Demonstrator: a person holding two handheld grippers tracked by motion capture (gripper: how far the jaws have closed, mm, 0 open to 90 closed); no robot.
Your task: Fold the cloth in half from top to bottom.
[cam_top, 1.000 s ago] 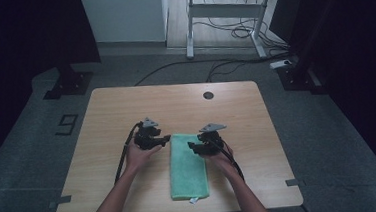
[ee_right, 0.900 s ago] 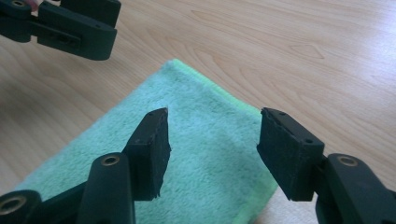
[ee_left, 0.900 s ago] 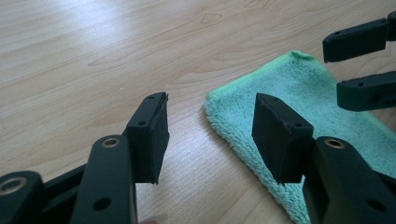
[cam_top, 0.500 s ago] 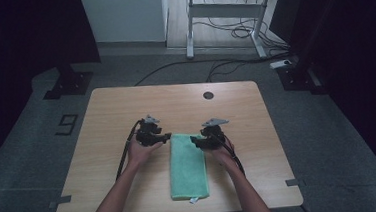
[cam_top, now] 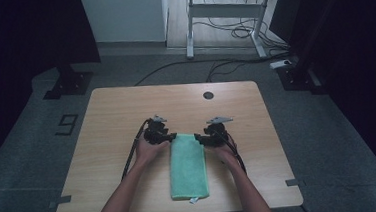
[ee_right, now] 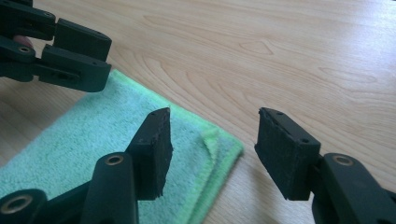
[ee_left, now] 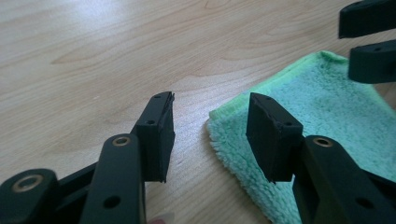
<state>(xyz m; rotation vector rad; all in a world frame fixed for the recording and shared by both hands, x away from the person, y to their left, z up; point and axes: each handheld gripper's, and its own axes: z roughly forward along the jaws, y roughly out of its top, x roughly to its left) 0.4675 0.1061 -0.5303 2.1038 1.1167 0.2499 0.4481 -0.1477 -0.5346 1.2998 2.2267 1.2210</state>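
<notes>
Green folded towel (cam_top: 188, 165) lies on the wooden desk (cam_top: 107, 126) between both hands from above. Left gripper (ee_left: 210, 126): jaws, just closing, straddle its far corner, gripping nothing. Right gripper (ee_right: 212, 135): jaws apart over the other far corner.

The towel (ee_left: 327, 107) is showing fluffy, matt green terry cloth. The surface (ee_left: 93, 56) is looking like smooth pale wood grain, catching a soft sheen. Each gripper is looking matt black plastic.
</notes>
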